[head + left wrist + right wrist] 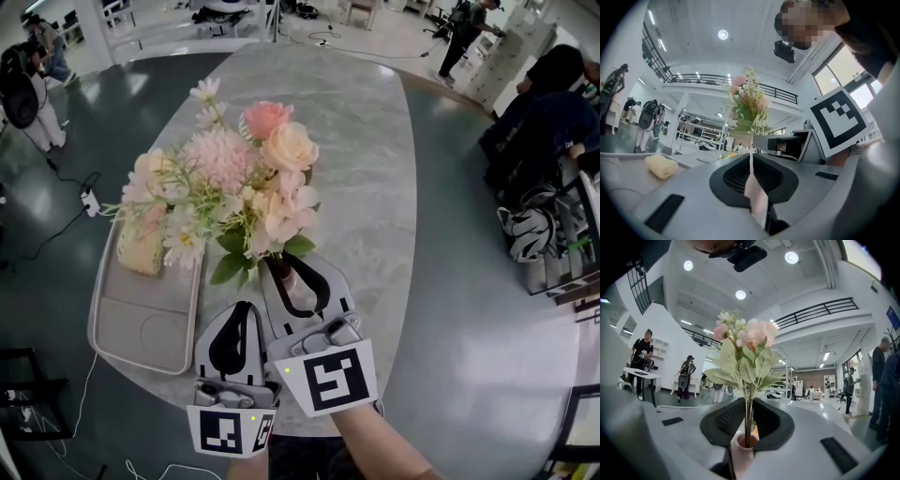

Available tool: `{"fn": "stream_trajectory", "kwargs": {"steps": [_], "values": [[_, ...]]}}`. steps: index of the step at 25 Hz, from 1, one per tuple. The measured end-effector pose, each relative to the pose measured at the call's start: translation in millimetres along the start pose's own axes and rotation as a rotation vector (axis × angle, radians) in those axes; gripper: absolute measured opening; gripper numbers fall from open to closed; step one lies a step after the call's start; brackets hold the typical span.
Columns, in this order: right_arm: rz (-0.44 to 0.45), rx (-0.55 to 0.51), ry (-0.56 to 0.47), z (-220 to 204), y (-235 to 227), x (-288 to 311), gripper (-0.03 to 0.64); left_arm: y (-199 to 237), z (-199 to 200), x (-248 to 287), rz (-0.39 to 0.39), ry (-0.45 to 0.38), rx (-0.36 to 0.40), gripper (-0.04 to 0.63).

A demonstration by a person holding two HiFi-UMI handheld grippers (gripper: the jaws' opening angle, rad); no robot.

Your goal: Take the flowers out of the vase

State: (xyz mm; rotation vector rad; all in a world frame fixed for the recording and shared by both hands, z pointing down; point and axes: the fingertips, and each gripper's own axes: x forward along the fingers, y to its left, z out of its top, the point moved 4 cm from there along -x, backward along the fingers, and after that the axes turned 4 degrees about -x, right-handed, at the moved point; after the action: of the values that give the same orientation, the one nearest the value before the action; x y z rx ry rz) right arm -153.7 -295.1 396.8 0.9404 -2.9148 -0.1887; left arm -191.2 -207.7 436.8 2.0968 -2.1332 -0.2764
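A bunch of pink, cream and white flowers (pixel 239 183) with green leaves stands upright in a small pink vase (pixel 287 277) on the marble table (pixel 375 169). My right gripper (pixel 292 270) is shut on the vase's neck. In the right gripper view the stems (pixel 748 420) rise from the vase mouth (pixel 740 451) between the dark pads. My left gripper (pixel 242 309) sits just left of it, jaws together and apart from the vase. In the left gripper view (pixel 751 155) a thin pale pink strip shows along the seam, and the flowers (pixel 749 105) rise ahead.
A pale tray (pixel 141 323) lies on the table's left side with a yellow sponge-like lump (pixel 141 251) at its far end. The table's rounded front edge is close to me. People stand far off on the floor at the left (pixel 37 84) and back right (pixel 464 33).
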Motion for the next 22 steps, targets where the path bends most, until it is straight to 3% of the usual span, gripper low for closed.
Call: {"fn": "stream_trajectory", "kwargs": {"steps": [22], "values": [[0.028,0.016,-0.103,1,0,-5,0.067,-2,-19,3,-0.024,-0.017,0.011,0.031]]}}
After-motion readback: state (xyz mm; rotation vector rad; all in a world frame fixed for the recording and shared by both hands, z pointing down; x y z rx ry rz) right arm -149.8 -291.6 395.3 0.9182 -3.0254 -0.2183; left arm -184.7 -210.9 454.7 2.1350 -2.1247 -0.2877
